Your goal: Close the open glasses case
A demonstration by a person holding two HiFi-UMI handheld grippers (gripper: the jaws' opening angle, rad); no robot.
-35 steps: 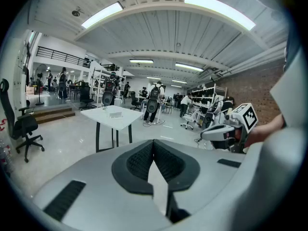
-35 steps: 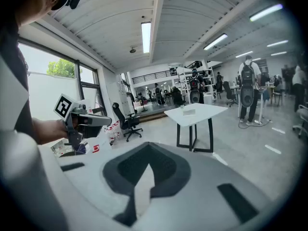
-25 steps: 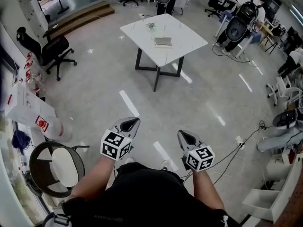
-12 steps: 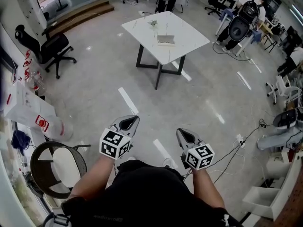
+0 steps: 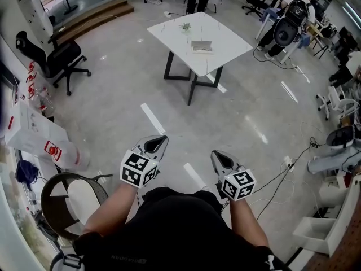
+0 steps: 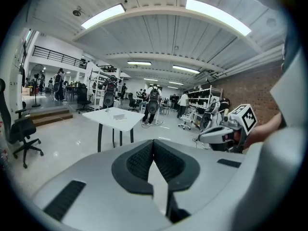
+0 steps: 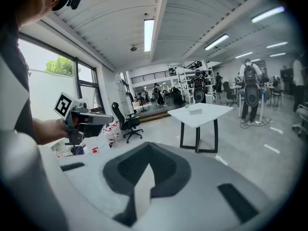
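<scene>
The person stands on the grey floor (image 5: 113,100), well apart from the white table (image 5: 228,41). Both tongs are held low in front of the body, pointing toward the table. The left gripper (image 5: 158,143) has its jaws pressed together at the tips with nothing between them, and the left gripper view confirms this. The right gripper (image 5: 218,157) is likewise closed and empty, its dark pads meeting at the front.

The glasses case (image 5: 202,46) is a small pale shape near the middle of the tabletop. It looks open, though it is too small to be sure.

Compared with a second ago, the table and case sit slightly higher and further right in the head view. The two grippers keep almost the same place and spacing. The black office chair (image 5: 56,58) also sits a little higher in the head view.
</scene>
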